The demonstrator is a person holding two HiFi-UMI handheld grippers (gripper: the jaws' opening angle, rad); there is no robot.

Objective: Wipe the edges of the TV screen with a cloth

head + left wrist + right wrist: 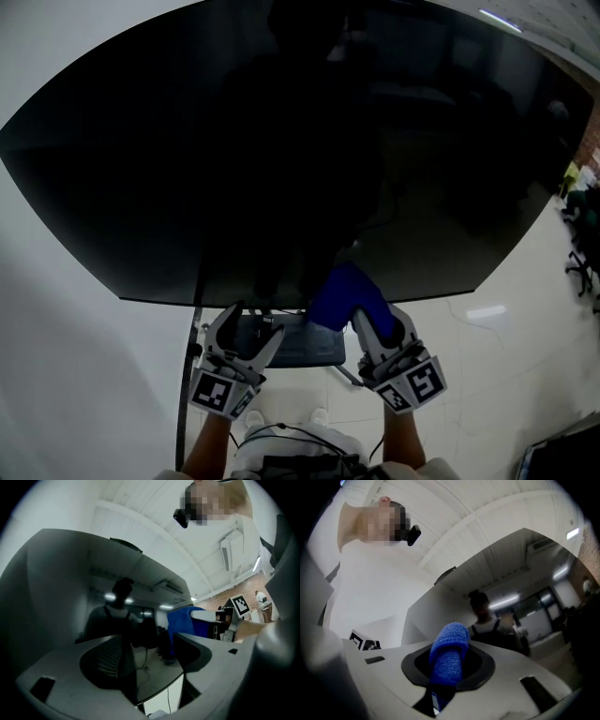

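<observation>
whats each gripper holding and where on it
The right gripper pinches the blue cloth low down, its folded end sticking out past the jaws. The left gripper holds nothing.

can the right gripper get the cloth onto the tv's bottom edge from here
Probably yes. The right gripper is shut on the cloth, whose top overlaps the bottom edge of the TV in the head view. Nothing stands between them; the left gripper sits aside.

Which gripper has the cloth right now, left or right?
The right gripper: its jaws are shut on the blue cloth, which sticks out toward the TV screen. The left gripper has its jaws apart and holds nothing.
</observation>
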